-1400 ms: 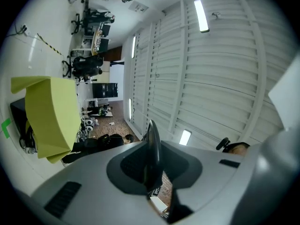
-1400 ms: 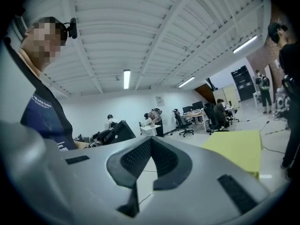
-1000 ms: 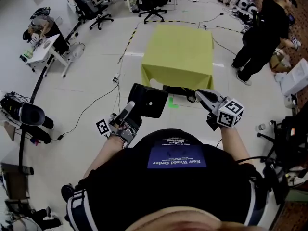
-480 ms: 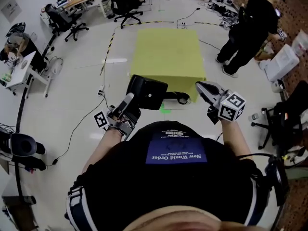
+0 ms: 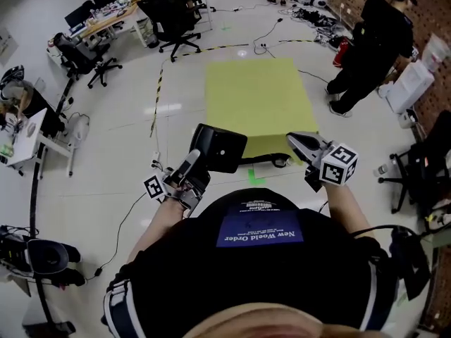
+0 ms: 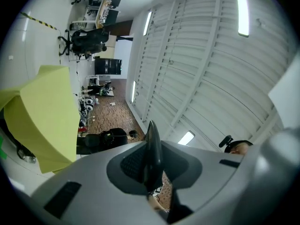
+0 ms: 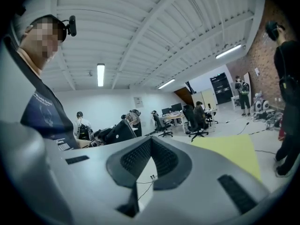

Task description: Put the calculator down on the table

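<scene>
Between the jaws of our left gripper we hold the black calculator. The jaws are closed on its near edge, and it sticks out beyond their tips, in the air over the floor. From the left gripper view we see it edge-on between the jaws. Our right gripper has its jaws closed with nothing between them. Ahead of both pairs of jaws stands the table under a yellow-green cloth; the calculator is not on it.
</scene>
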Demonstrator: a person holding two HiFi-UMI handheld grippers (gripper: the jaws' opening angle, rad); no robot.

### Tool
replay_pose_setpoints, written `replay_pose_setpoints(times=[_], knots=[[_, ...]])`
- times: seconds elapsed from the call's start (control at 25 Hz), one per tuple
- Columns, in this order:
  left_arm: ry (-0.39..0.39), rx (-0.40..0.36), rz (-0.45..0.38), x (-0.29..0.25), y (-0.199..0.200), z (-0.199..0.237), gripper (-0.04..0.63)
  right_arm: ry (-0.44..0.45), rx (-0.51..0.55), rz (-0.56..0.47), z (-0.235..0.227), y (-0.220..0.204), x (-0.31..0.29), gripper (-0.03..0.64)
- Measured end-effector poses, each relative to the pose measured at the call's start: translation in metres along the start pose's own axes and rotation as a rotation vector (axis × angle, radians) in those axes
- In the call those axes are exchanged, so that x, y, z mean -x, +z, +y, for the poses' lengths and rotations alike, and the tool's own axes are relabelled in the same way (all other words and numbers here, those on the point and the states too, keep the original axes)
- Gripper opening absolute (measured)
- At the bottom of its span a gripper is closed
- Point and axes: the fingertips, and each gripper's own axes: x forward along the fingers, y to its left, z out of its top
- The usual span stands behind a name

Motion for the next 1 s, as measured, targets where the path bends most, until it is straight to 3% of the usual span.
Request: replay_pose_setpoints(times=[0.24,0.6,0.84,1.0], knots=[[0.004,0.030,-0.002,-0.045,0.018,0.047,0.078,-0.018,-0.012,0.011,-0.070,0.017,-0.011,-0.012],[0.042,-0.044,-0.108,-0.147,0.060,0.094,0.078,0.116,0.022,0.025,-0.195,0.068,-0.053,-0.012],[0.092,-0.089,-0.178,-0.194,0.075,0.133,0.078,0.223,0.025,0.036,-0.263,0.075,-0.081,-0.012],[0.152,-0.097,-0.151,-0.225,0.086,0.149,0.078,0.248,-0.007,0.020,-0.304,0.081,-0.101,-0.012]])
